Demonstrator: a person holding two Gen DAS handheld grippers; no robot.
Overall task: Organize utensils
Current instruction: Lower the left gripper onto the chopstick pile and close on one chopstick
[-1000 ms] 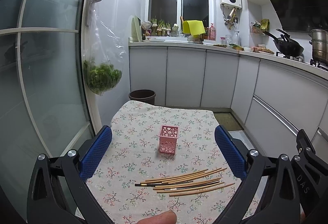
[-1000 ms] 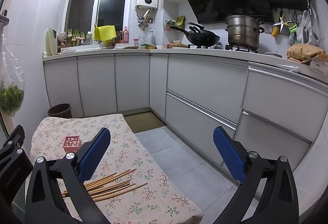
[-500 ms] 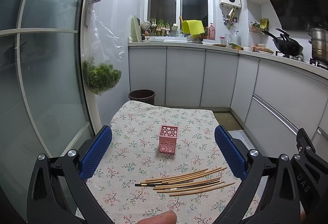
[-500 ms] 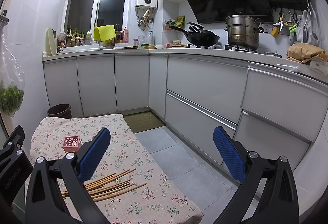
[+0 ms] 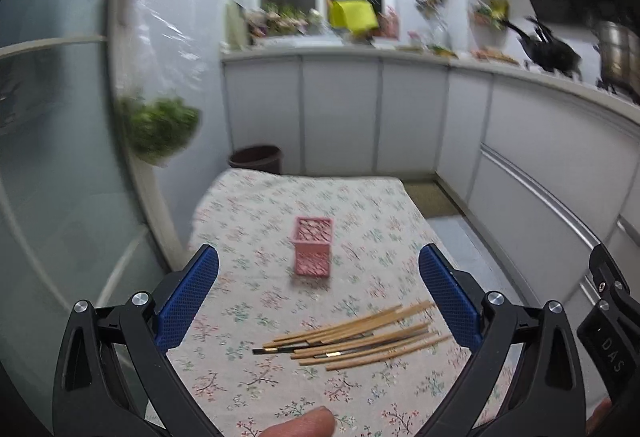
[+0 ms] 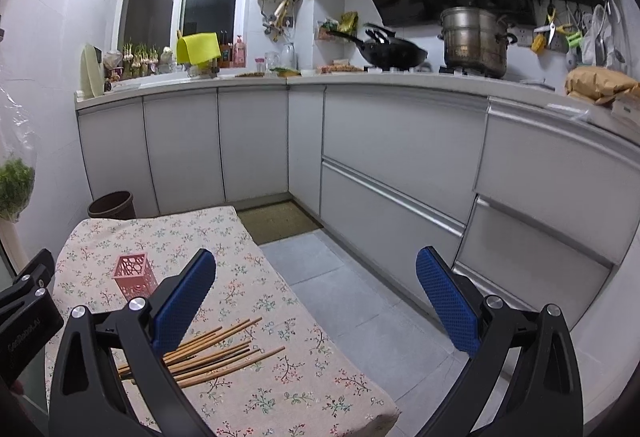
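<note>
Covering most of both views, the table (image 5: 248,369) under its floral cloth carried everything the task needed, and nothing on it looked sorted yet. Above its near edge the left gripper (image 5: 318,301) hung with its blue pads spread wide and nothing between them; the right gripper (image 6: 316,301) was likewise wide apart and empty, aimed off the table's right side toward the floor and cabinets. Near the middle of the cloth the pink holder (image 5: 313,252) stood upright and, as far as the blurred left view showed, empty. Closer in, and well apart from it, the chopsticks (image 5: 360,337) lay in a loose, slightly fanned pile, flat on the cloth. This read as the very opening step, an approach before any pickup. The next move would likely call for lowering one gripper onto the pile and closing across a few sticks, then tipping them upright over the holder's mouth; being thin and flat-lying, they could easily slip or scatter.
</note>
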